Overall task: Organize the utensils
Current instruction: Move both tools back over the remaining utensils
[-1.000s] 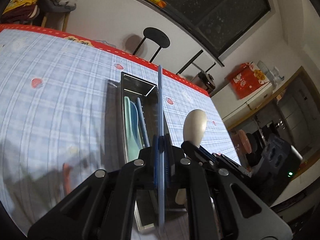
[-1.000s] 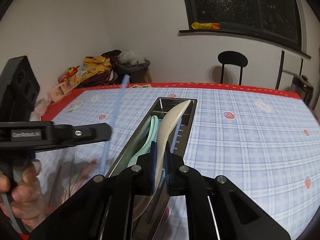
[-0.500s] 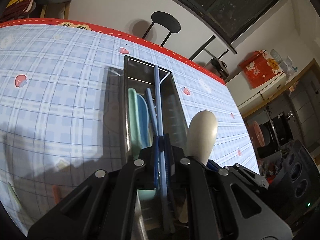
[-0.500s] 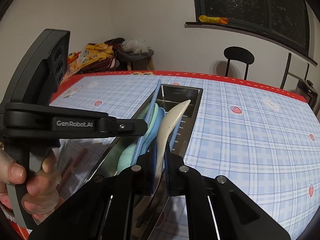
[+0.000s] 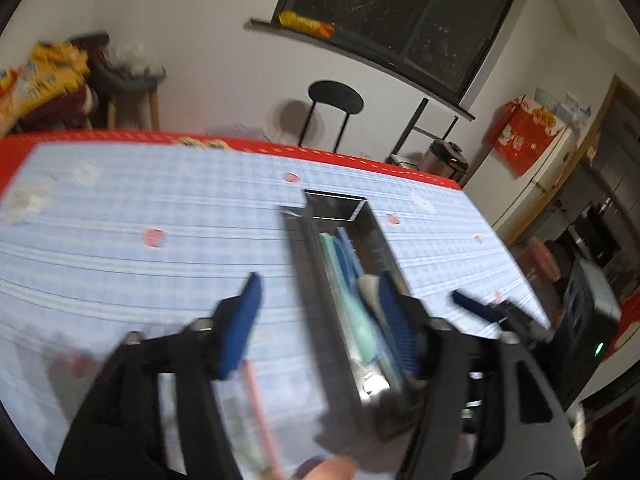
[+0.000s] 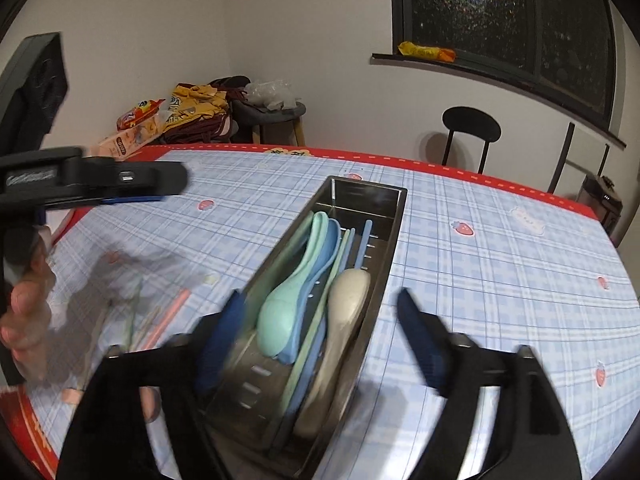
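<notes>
At the far left of the right wrist view, a person's hand holds the left gripper, which hovers above the checked tablecloth. Its jaws have just been opening and now stand spread, with nothing between the pads; the view from it is blurred. On the cloth below that hand lie a pink chopstick and a pale green one, just beside the tray's left wall.

In the middle sits the long metal tray, its perforated floor showing near the camera. Inside it, from left to right, rest a mint spoon, a blue spoon nested under it, thin green and blue chopsticks and a cream spoon against the right wall.

The right gripper straddles the near end of the tray, its jaws having just opened wide; the blue pads touch nothing and the cream spoon lies free between them.

A black chair stands beyond the table's far edge, at the right.
</notes>
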Action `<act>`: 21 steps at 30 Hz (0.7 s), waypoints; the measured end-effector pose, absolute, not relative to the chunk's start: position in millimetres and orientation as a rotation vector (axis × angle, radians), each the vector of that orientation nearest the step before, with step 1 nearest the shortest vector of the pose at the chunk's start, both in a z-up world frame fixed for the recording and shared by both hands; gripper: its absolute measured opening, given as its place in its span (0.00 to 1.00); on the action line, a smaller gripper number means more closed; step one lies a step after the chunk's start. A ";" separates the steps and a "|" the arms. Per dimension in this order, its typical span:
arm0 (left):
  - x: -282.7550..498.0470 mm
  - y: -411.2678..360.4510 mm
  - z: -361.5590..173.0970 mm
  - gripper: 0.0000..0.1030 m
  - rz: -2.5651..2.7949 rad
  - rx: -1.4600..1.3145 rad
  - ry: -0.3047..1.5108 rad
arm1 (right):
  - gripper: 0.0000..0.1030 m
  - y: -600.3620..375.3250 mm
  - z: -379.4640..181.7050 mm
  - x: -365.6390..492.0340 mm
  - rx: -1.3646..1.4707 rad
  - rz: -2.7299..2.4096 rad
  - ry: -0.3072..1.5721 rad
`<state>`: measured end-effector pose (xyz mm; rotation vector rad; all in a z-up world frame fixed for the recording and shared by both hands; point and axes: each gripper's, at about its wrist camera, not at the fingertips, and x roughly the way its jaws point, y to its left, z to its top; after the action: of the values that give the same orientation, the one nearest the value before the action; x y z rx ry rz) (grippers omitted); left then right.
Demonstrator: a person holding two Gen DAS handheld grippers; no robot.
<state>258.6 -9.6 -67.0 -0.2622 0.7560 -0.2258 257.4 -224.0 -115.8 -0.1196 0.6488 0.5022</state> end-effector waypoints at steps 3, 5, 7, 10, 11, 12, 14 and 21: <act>227.7 2.0 -57.8 0.89 -0.196 -0.193 0.724 | 0.94 -224.5 -108.4 239.0 -0.100 0.497 0.643; 208.3 6.5 -54.7 0.93 -0.182 -0.141 0.714 | 0.94 -225.7 -105.2 225.2 -0.078 0.507 0.653; 188.2 8.2 -53.9 0.94 -0.171 -0.086 0.705 | 0.94 -225.7 -103.4 213.5 -0.072 0.512 0.655; 165.0 8.3 -56.6 0.94 -0.174 -0.026 0.701 | 0.94 -222.4 -102.8 192.7 -0.083 0.517 0.666; 155.3 7.0 -58.2 0.94 -0.178 -0.004 0.700 | 0.94 -221.1 -103.4 186.5 -0.086 0.515 0.668; 146.9 5.1 -59.6 0.94 -0.181 0.014 0.696 | 0.94 -219.7 -104.2 178.8 -0.087 0.511 0.669; 128.6 1.2 -65.2 0.94 -0.188 0.046 0.683 | 0.94 -218.1 -106.8 167.4 -0.083 0.507 0.674; 82.9 4.3 -88.9 0.94 -0.184 0.049 0.672 | 0.94 -210.9 -126.1 133.7 -0.069 0.513 0.729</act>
<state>82.9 4.3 -88.9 0.0489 0.6719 -0.1842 133.7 -210.9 -126.1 -0.0695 0.7289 0.5130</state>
